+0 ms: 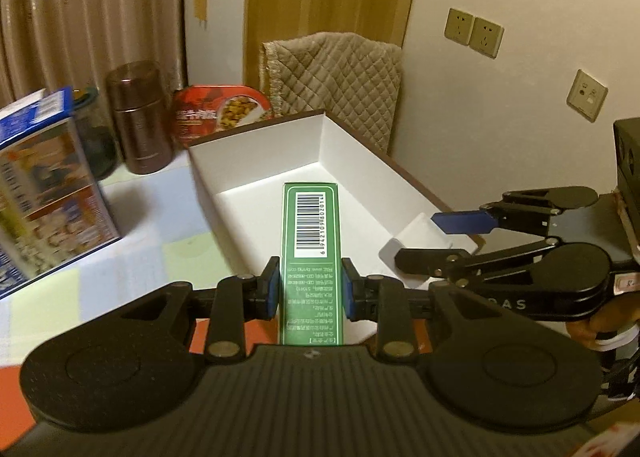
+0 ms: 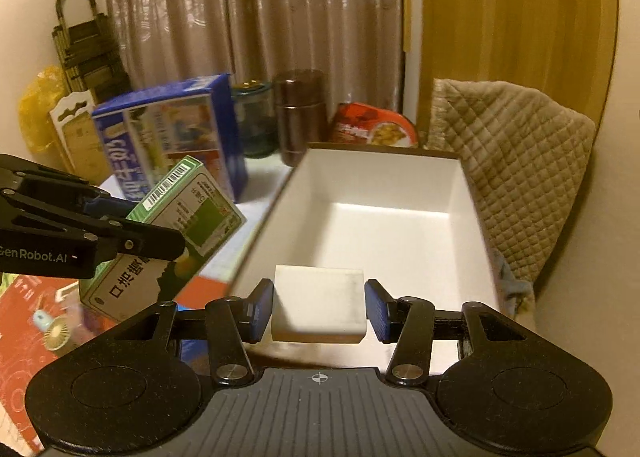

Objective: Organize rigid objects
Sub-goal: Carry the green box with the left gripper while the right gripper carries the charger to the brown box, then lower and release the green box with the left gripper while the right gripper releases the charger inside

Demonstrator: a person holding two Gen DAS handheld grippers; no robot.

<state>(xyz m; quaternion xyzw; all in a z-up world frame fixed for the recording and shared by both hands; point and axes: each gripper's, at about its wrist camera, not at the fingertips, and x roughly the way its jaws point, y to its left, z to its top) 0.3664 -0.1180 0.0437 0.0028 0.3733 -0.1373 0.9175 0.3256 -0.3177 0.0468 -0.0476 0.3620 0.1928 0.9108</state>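
Note:
My left gripper (image 1: 311, 289) is shut on a long green box (image 1: 310, 225) with a barcode on its top face. It holds the box over the near end of an open white box (image 1: 256, 161) with a brown rim. My right gripper (image 2: 319, 308) is shut on a small white block (image 2: 318, 303) above the near edge of that same open white box (image 2: 380, 177), whose inside holds nothing. In the left wrist view the right gripper (image 1: 420, 239) comes in from the right with the white block (image 1: 416, 235). In the right wrist view the left gripper (image 2: 140, 225) enters from the left with the green box (image 2: 192, 209).
Behind the white box stand a brown canister (image 1: 140, 117), a red food tray (image 1: 216, 113), a dark glass jar (image 2: 254, 121) and a tall blue carton (image 1: 44, 185). A quilted cloth (image 2: 516, 177) drapes beside the box on the right. A red printed sheet (image 2: 24, 337) lies at the near left.

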